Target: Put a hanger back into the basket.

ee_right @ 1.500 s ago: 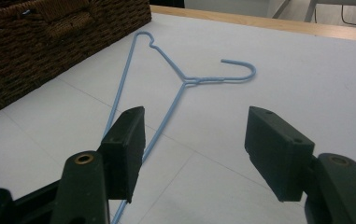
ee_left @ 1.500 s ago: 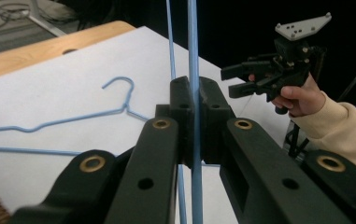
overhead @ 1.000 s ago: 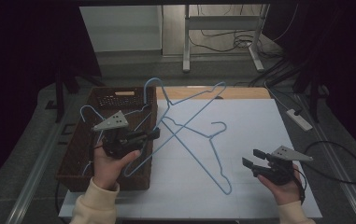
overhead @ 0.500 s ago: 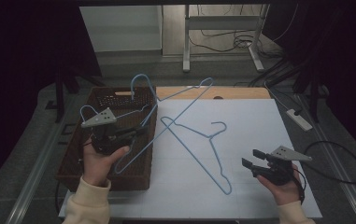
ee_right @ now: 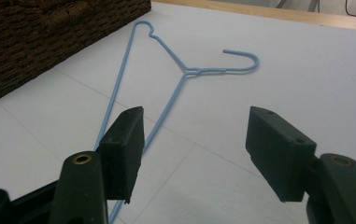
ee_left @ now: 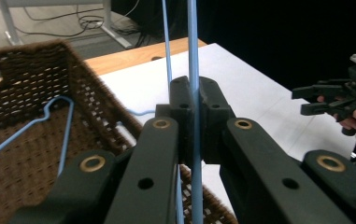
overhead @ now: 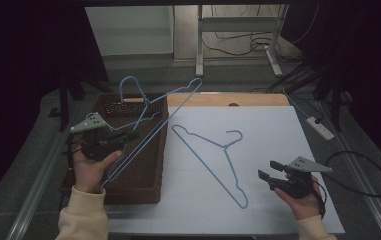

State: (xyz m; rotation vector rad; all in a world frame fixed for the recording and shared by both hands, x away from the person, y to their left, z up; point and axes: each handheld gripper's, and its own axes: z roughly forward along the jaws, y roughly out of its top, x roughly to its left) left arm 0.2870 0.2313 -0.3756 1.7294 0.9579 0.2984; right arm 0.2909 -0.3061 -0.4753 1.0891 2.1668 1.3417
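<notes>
Holding the lifted blue hanger (overhead: 148, 120) above the brown wicker basket (overhead: 148, 175) at the table's left edge, your left gripper (overhead: 128, 134) is clamping its jaws on the wire, which is running straight up between them in the left gripper view (ee_left: 193, 70). A second blue hanger (overhead: 213, 160) is lying flat on the white sheet (overhead: 273, 135) mid-table, its hook pointing toward the right edge, with bare sheet all around it. Your right gripper (overhead: 268, 170) is resting near the front right corner with its jaws spread wide and holding nothing, the flat hanger lying just ahead of them. Dark floor and cables are surrounding the table. Compared with a second ago, you are carrying the lifted hanger further left, clear of the flat one.
</notes>
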